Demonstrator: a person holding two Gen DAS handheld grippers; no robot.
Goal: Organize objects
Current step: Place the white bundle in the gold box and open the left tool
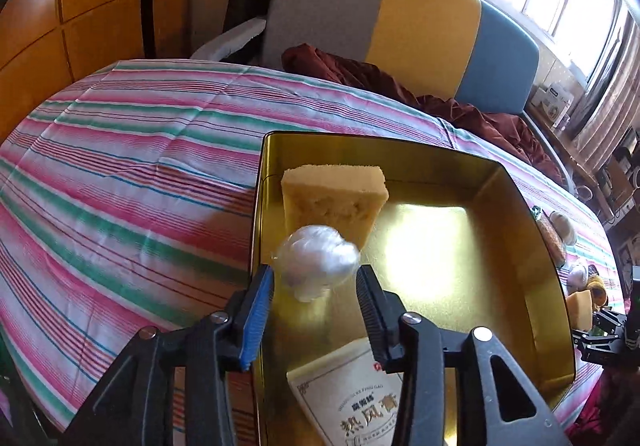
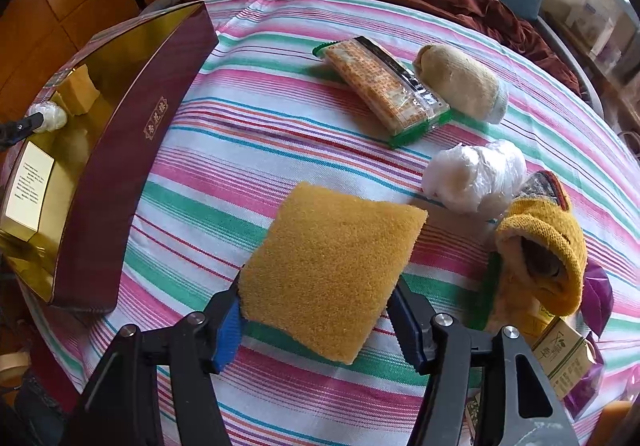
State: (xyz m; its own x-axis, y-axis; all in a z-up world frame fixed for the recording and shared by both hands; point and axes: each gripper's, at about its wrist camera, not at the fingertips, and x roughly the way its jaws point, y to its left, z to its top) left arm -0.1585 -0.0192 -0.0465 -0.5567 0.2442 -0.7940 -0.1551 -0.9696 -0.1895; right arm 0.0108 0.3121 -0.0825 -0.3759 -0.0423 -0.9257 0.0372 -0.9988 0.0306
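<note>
My left gripper [image 1: 316, 286] hangs over the gold box [image 1: 532, 238] with its jaws spread. A white plastic-wrapped ball [image 1: 318, 262] sits between the fingertips, blurred, with gaps on both sides. A pale yellow sponge [image 1: 334, 201] and a white labelled carton [image 1: 348, 394] lie in the box. My right gripper [image 2: 316, 306] is shut on a large yellow sponge [image 2: 332, 270], held above the striped tablecloth [image 2: 248, 133]. The box [image 2: 120, 165] shows at the left in the right wrist view.
On the cloth lie a cracker pack [image 2: 384, 89], a beige rolled sock [image 2: 460, 81], a white plastic bag [image 2: 476, 173], a yellow knitted glove [image 2: 540, 246] and small boxes [image 2: 568, 362]. Dark red cloth [image 1: 400, 85] and a chair [image 1: 400, 29] are behind the table.
</note>
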